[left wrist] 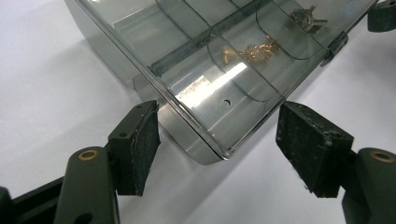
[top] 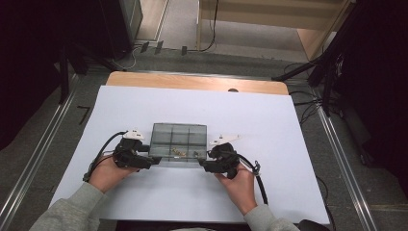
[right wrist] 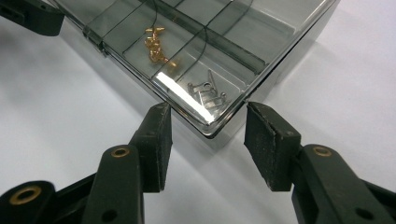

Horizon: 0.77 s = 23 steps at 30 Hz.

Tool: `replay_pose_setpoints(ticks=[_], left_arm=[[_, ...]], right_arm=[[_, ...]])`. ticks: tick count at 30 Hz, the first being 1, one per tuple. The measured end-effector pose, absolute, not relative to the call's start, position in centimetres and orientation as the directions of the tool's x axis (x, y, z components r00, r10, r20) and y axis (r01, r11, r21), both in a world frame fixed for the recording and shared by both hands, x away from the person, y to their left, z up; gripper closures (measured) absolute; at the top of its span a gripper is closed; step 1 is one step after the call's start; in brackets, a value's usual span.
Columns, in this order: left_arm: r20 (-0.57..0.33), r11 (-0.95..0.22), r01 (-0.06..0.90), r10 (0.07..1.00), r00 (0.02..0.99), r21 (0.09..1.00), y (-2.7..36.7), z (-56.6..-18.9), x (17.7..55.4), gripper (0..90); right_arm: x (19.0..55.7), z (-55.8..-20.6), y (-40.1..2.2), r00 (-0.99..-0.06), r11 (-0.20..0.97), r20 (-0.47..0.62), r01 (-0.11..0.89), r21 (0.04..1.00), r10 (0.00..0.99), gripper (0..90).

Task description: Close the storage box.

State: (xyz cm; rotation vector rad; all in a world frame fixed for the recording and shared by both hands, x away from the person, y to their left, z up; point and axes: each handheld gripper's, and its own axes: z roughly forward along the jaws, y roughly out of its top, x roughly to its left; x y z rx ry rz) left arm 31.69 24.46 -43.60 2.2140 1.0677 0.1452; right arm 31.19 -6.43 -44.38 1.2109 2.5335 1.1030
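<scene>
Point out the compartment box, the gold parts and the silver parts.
compartment box (top: 178, 131): high view, far part of lid
gold parts (right wrist: 156, 46): right gripper view, middle of cluster
silver parts (right wrist: 207, 93): right gripper view, middle of pile

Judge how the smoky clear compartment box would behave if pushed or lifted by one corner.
The box looks like rigid, glossy plastic, so probably stiff but slippery against pads. It lies flat and low, so it would likely slide rather than tip. The loose gold bits inside would probably shift if it tilts.
</scene>
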Motion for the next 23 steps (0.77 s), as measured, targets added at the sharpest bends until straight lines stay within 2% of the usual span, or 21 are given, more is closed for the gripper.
replay_pose_setpoints(ticks=[9, 18, 23], left_arm=[[-0.179, -0.447, 0.656, 0.727, 0.662, 0.609, 24.7, -43.5, 31.7, 30.6], [-0.187, -0.402, 0.648, 0.740, 0.646, 0.647, 26.3, -41.8, 31.5, 28.5], [-0.193, -0.374, 0.648, 0.752, 0.630, 0.663, 27.1, -41.3, 31.6, 28.3]], right_arm=[[31.4, -44.6, -6.4, -0.666, 0.412, 0.216, 0.649, 0.640, 0.714, 49.2], [31.3, -43.0, -7.6, -0.686, 0.374, 0.251, 0.623, 0.687, 0.683, 42.0], [31.7, -42.7, -8.6, -0.674, 0.353, 0.258, 0.628, 0.694, 0.692, 41.4]])
